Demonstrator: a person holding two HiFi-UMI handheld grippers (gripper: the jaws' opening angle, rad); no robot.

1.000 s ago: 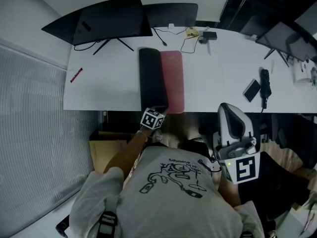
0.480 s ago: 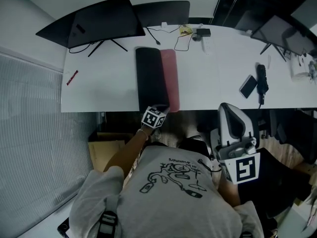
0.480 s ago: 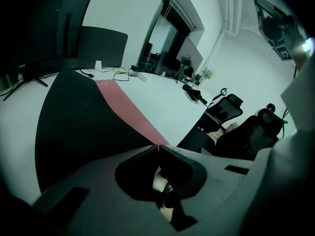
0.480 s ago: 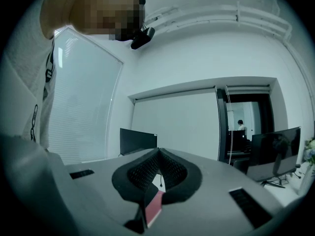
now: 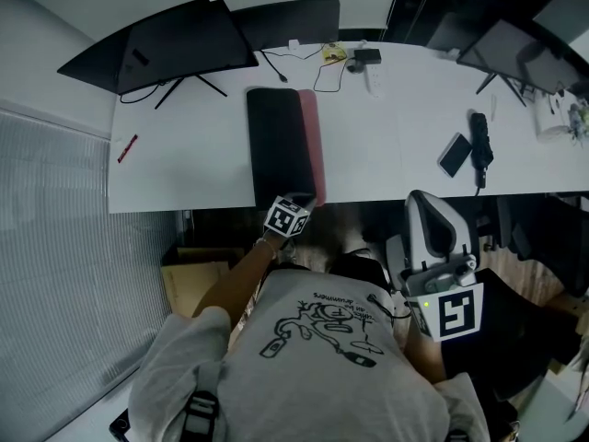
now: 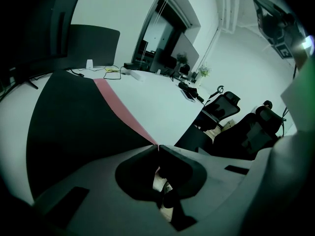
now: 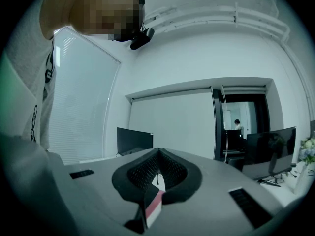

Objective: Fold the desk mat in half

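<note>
Black-and-pink desk mat [image 5: 279, 141], white table [image 5: 184, 168]

White desk [image 5: 202, 168] stands against a plain white wall [image 7: 187, 58]. One dark monitor [image 5: 184, 40] sits at its rear edge, a second monitor [image 5: 290, 21] just beside it, and a third monitor [image 5: 511, 49] at the right end. Slatted blinds [image 7: 83, 102] cover the window side. Black office chairs [image 6: 221, 102] stand past the desk end. Wood-tone floor [image 5: 506, 263]. Cardboard box [image 5: 195, 270] under the desk. Lighting even.

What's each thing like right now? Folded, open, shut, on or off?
Mat: folded over, black side up, pink strip showing along its right.
Left claw: shut on mat's near edge.
Right claw: shut, empty.
Monitors: screens dark.
Phone: lying flat, screen dark.
</note>
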